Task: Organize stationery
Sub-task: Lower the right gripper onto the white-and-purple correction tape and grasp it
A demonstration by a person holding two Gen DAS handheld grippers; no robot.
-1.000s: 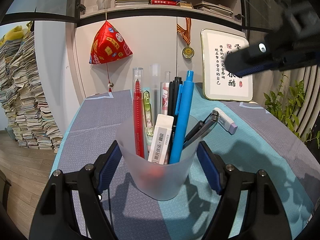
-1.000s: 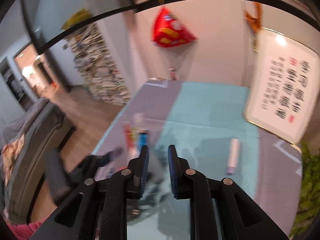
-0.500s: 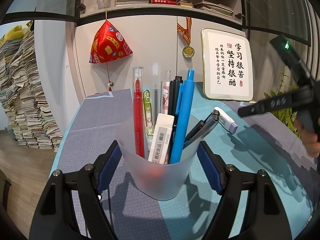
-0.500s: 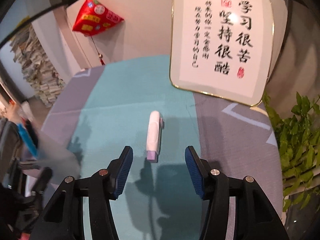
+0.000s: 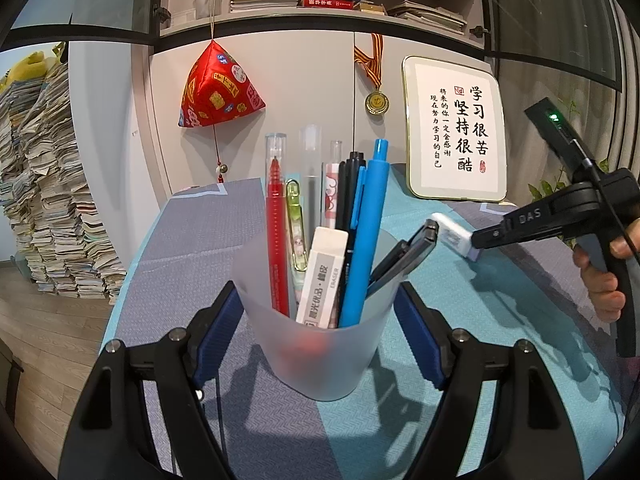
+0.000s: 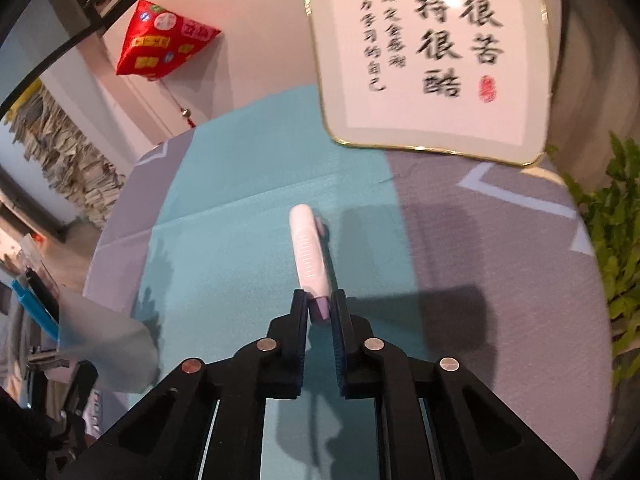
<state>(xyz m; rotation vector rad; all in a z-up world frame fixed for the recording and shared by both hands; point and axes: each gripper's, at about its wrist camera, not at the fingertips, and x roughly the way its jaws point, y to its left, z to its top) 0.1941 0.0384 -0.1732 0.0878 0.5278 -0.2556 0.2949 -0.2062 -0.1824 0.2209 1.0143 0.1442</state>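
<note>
Clamping: right tool (image 6: pixel 320 304) has just been closing, and its jaws now pinch the lilac end of the white correction tape (image 6: pixel 308 252), which lies on the teal strip of the surface (image 6: pixel 224 240), far of the cup and just near of the framed calligraphy (image 6: pixel 432 52). Left tool (image 5: pixel 320 320) grips the frosted cup (image 5: pixel 320 344) on both sides, pads pressed to its wall. Cup holds a red pen (image 5: pixel 276 224), blue pen (image 5: pixel 366 232), white eraser (image 5: pixel 322 280) and a few other pens.
</note>
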